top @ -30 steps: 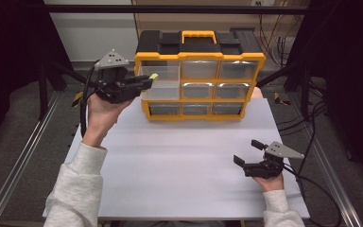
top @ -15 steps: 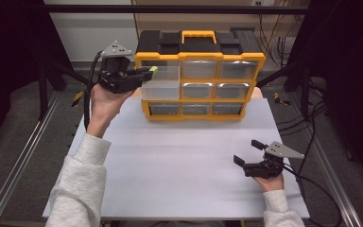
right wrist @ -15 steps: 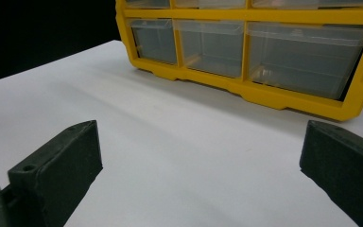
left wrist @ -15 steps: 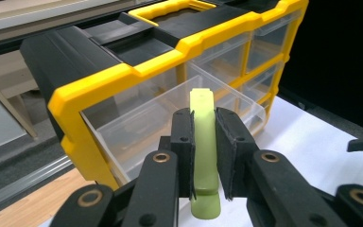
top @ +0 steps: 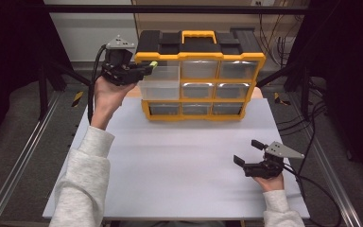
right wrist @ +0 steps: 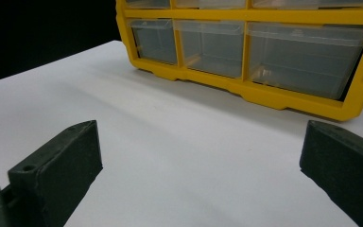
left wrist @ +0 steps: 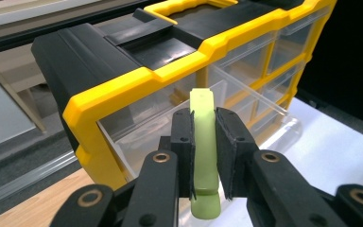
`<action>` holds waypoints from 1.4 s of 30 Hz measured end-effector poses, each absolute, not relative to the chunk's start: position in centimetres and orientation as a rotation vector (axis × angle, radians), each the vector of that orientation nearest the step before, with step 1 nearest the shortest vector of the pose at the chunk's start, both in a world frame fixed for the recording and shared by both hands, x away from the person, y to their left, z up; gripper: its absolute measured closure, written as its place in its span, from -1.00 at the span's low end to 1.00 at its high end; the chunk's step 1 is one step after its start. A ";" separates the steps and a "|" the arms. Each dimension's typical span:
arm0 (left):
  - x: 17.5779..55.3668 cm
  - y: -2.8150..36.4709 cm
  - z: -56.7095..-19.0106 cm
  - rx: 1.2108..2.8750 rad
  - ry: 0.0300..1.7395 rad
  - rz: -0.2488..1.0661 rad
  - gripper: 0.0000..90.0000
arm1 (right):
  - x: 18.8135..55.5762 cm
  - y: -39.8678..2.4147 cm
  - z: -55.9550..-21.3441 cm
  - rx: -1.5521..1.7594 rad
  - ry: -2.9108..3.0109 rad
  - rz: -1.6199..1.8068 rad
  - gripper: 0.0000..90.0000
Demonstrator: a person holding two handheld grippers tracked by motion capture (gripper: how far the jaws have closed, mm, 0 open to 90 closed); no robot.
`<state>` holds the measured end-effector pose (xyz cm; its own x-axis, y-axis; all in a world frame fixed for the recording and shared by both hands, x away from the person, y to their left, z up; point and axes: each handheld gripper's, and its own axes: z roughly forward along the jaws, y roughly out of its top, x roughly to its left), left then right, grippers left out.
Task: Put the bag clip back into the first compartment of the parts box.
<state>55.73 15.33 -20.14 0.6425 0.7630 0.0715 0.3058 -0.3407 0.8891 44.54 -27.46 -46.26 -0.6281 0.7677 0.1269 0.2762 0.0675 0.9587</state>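
A yellow-and-black organizer [top: 201, 52] with clear drawers stands at the table's far side. One clear drawer [top: 160, 89] in its left column is pulled out. My left gripper [top: 149, 66] hovers at the organizer's upper left corner, just above that drawer. It is shut on a small light-green piece [left wrist: 202, 142], whose tip pokes out beyond the pads [left wrist: 183, 142] toward the organizer [left wrist: 137, 80]. My right gripper [top: 247, 152] rests low over the table's front right, open, jaws wide apart and nothing between them [right wrist: 208, 156].
The white tabletop [top: 179, 161] stretches between the organizer and the right gripper. The bottom row of drawers [right wrist: 307, 56] faces the right gripper. Metal rails [top: 23, 156] and cables [top: 312, 137] run along the table's sides.
My left gripper has carried the green piece up and away from me, from beside the organizer's left edge to above the pulled-out drawer. The right gripper has stayed still.
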 end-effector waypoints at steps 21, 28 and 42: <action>57.7 15.0 -20.9 1.942 0.837 0.629 0.72 | 44.6 -27.5 -46.3 1.033 1.937 1.584 -0.99; 57.9 14.8 -21.5 1.958 0.834 0.622 0.72 | 44.6 -27.5 -46.3 1.036 1.937 1.585 -0.99; 57.7 14.9 -22.6 1.993 0.820 0.619 0.72 | 44.6 -27.5 -46.3 1.036 1.938 1.585 -0.99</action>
